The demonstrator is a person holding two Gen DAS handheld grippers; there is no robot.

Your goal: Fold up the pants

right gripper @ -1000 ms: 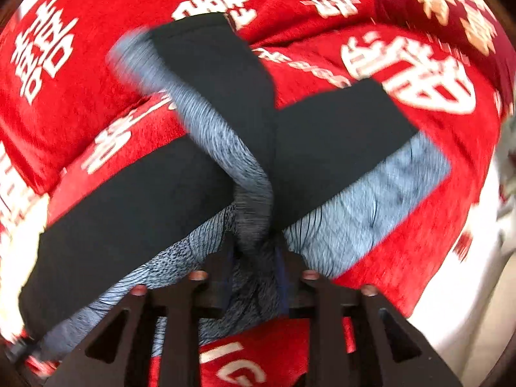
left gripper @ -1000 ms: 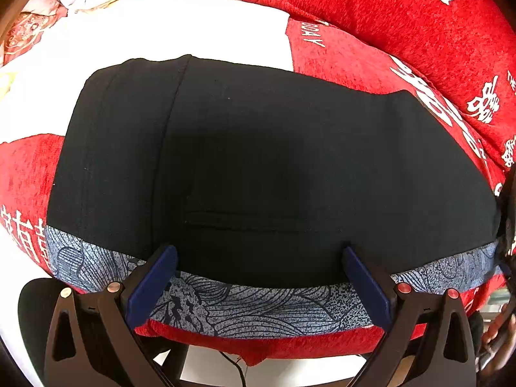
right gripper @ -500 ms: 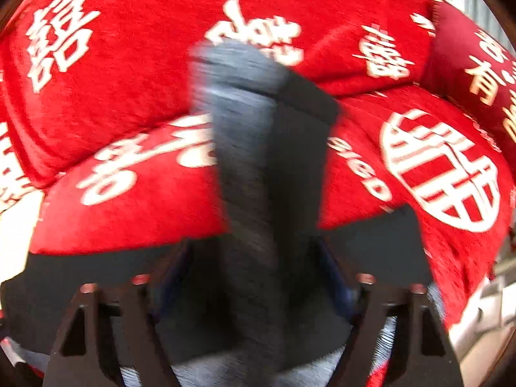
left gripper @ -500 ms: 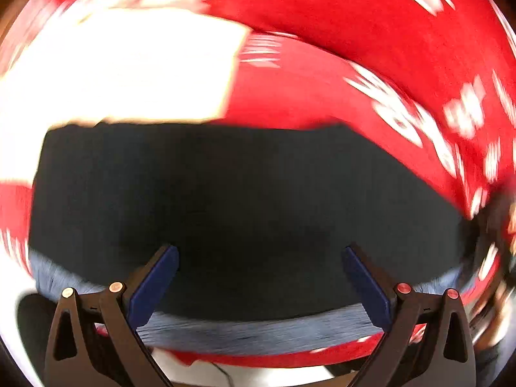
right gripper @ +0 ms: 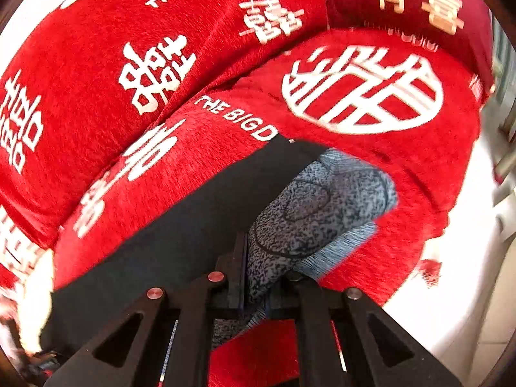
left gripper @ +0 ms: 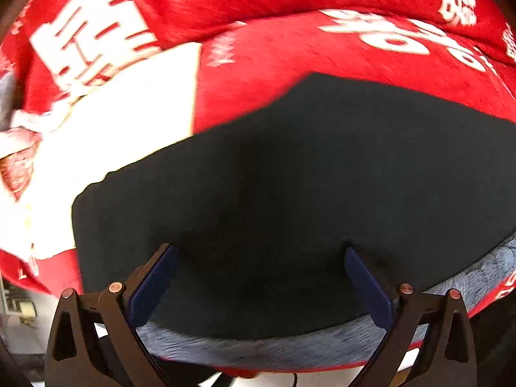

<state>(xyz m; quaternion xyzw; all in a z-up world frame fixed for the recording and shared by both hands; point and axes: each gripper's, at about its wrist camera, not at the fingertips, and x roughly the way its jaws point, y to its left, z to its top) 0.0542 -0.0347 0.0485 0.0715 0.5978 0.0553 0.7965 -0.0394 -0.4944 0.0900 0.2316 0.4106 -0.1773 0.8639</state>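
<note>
A: Left wrist view. What's ahead of the left gripper [left gripper: 258, 277]?

B: Black pants [left gripper: 290, 200], spread flat on a red cover [left gripper: 290, 48]. Jaws wide apart, nothing pinched; cloth lies under and beyond both blue pads [left gripper: 151, 283]. Grey patterned band [left gripper: 258, 348] runs nearest the tool.

A: Right wrist view?

B: Right gripper [right gripper: 258, 277] clamped tight on the grey patterned band [right gripper: 316, 213], which bunches up just past the fingertips. Pants [right gripper: 180, 235] stretch away to the left.

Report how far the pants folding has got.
Done: the black pants lie doubled on the red cover, patterned edge nearest. In hand: the right gripper is shut on the patterned edge; the left gripper hangs open above. Left: further folds.
</note>
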